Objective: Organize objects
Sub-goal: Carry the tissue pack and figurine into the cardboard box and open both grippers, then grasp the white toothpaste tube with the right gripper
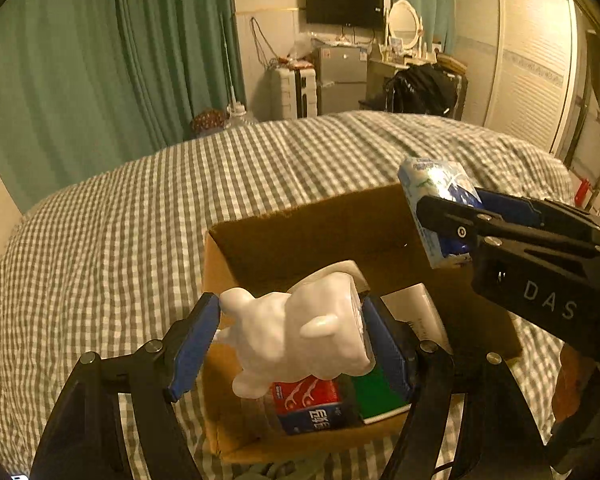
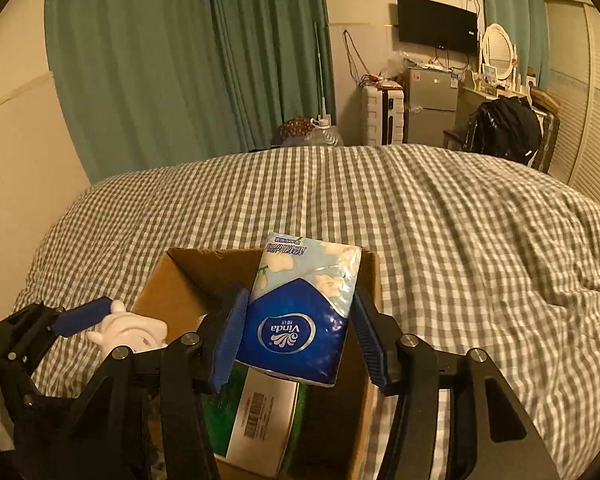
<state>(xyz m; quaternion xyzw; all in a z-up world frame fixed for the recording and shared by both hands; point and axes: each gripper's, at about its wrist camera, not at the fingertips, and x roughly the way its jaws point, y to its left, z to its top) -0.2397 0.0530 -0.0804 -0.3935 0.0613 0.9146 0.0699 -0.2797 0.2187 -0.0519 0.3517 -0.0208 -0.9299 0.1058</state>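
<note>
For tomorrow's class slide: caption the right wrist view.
Right gripper holds a Vinda tissue pack above an open cardboard box on a checked bed.

two close wrist views, shared box (image 1: pixel 292 240)

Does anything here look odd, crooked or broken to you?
Nothing looks damaged or spilled. The cardboard box sits on the checked bed cover with packets lying loosely inside. The left gripper holds a white figurine tipped sideways over the box, and the right gripper holds a tissue pack upside down.
</note>
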